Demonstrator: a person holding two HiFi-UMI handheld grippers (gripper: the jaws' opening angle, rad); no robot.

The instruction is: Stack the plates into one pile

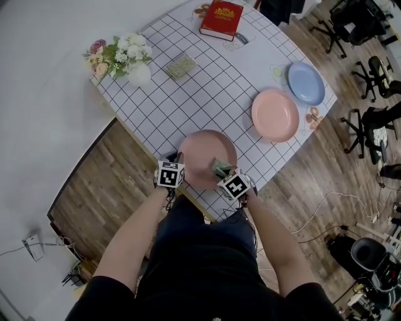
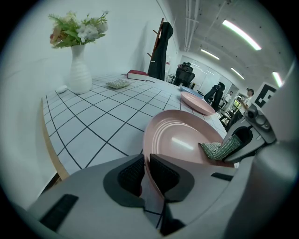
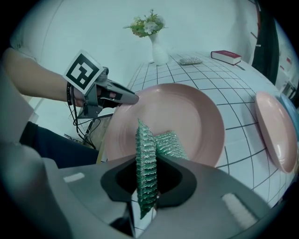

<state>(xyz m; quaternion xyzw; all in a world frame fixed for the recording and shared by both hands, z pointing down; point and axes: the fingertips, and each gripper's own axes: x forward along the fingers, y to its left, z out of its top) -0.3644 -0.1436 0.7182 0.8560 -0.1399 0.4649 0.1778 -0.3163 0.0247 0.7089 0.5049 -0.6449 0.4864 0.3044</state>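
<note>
Left tongs point(image 2: 145, 173): nearly closed, pads clamped on the near rim of the dusky-pink plate point(image 1: 207, 147), which sits at the counter point(image 1: 207, 94) edge. Judged rigid, glossy, slippery and breakable, so grip it by the rim. Right tongs point(image 3: 147, 179): part-open, pinching a soft green scouring cloth point(image 3: 145, 154) over that plate. Farther right lie a pink plate point(image 1: 274, 115) and a blue plate point(image 1: 306, 83), well apart from both tongs.

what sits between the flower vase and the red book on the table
A small greenish pad lies on the checked cloth between the vase and the book, clearest in the head view.
</note>
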